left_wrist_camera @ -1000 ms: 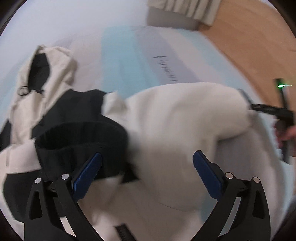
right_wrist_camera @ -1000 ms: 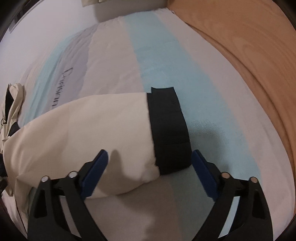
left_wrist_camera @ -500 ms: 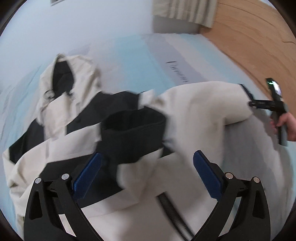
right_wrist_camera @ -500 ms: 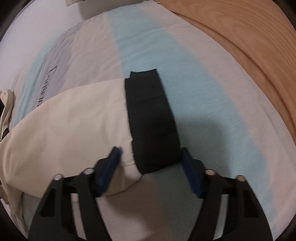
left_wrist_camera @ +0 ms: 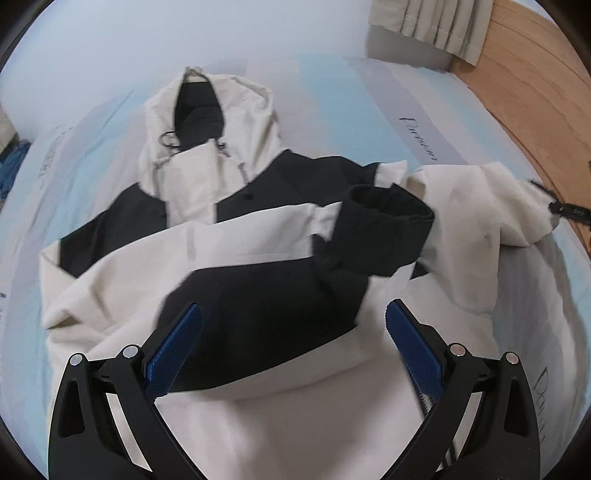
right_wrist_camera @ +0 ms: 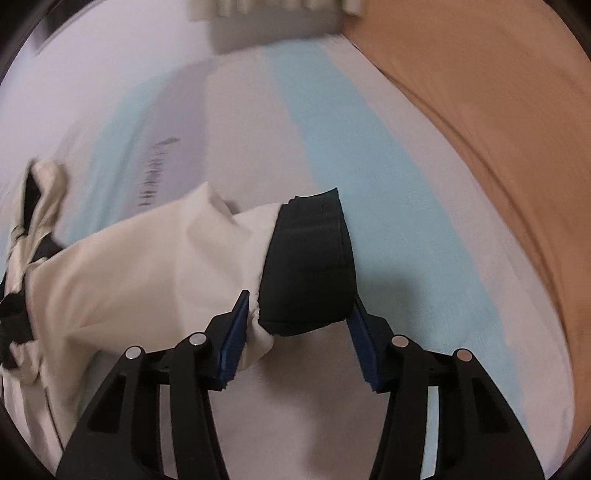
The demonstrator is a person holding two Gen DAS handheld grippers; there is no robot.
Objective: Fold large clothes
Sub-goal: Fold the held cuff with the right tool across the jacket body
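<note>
You're mid sleeve-fold: right gripper [right_wrist_camera: 297, 325] pinches the black cuff [right_wrist_camera: 308, 264], left gripper [left_wrist_camera: 293, 343] hangs spread over the jacket [left_wrist_camera: 240, 258]; next, carry the cuff across the chest.

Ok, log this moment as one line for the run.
left tool open above jacket | right tool closed on black cuff | left sleeve folded across | bed

Striped bedsheet [left_wrist_camera: 332, 92], wooden floor [left_wrist_camera: 535, 74], pale curtain [left_wrist_camera: 436, 26], white wall [left_wrist_camera: 110, 44]
</note>
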